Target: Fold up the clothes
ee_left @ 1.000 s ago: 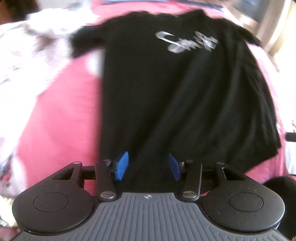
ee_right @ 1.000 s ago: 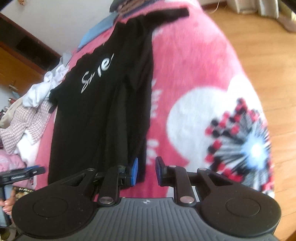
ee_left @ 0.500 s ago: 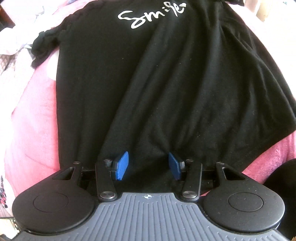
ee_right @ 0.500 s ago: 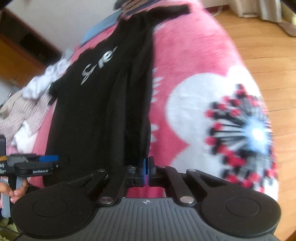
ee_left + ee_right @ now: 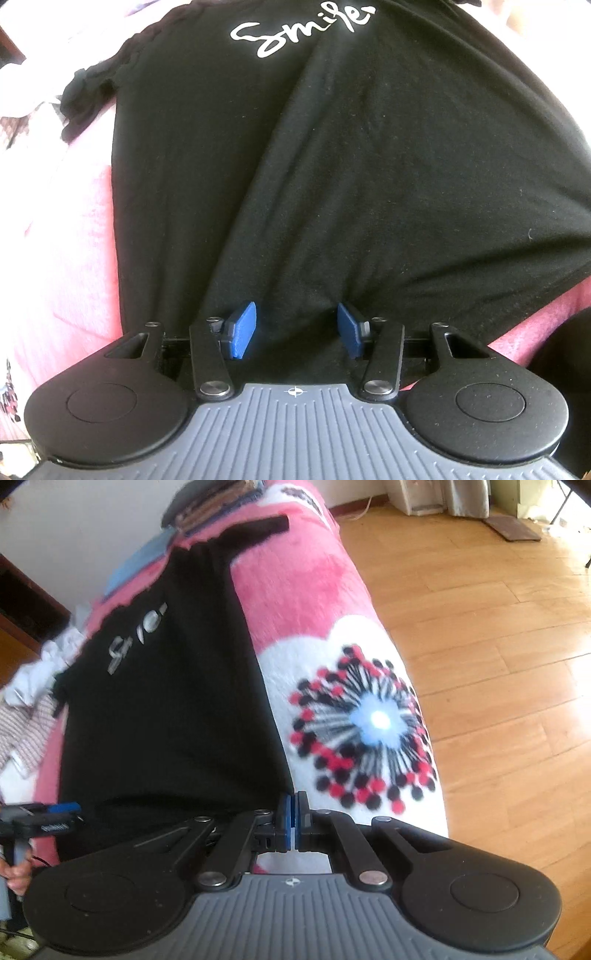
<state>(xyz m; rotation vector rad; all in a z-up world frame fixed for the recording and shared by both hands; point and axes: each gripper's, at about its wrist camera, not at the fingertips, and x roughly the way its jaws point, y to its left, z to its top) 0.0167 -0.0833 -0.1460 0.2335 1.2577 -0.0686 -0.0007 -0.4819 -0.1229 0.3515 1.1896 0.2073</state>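
A black T-shirt (image 5: 332, 166) with white "Smile" lettering lies front up on a pink blanket (image 5: 66, 258). My left gripper (image 5: 295, 330) stands open low over the shirt's hem, blue pads apart, with creased black fabric between and under them. In the right wrist view the T-shirt (image 5: 166, 720) runs away from me along the blanket (image 5: 314, 590). My right gripper (image 5: 293, 821) is shut, its pads pinched on the shirt's lower right hem corner. The left gripper (image 5: 44, 819) shows at that view's left edge, held by a hand (image 5: 14, 871).
The blanket's white patch with a red and black flower print (image 5: 369, 720) lies right of the shirt, near the bed's edge. A wooden floor (image 5: 498, 664) drops off beyond. Loose clothes (image 5: 26, 701) are heaped at the left, and a folded stack (image 5: 214, 509) sits at the far end.
My right gripper's jaws closed on the shirt's hem edge and moved right, drawing the folded side out flatter and wider. The left gripper sank closer to the shirt, jaws unchanged.
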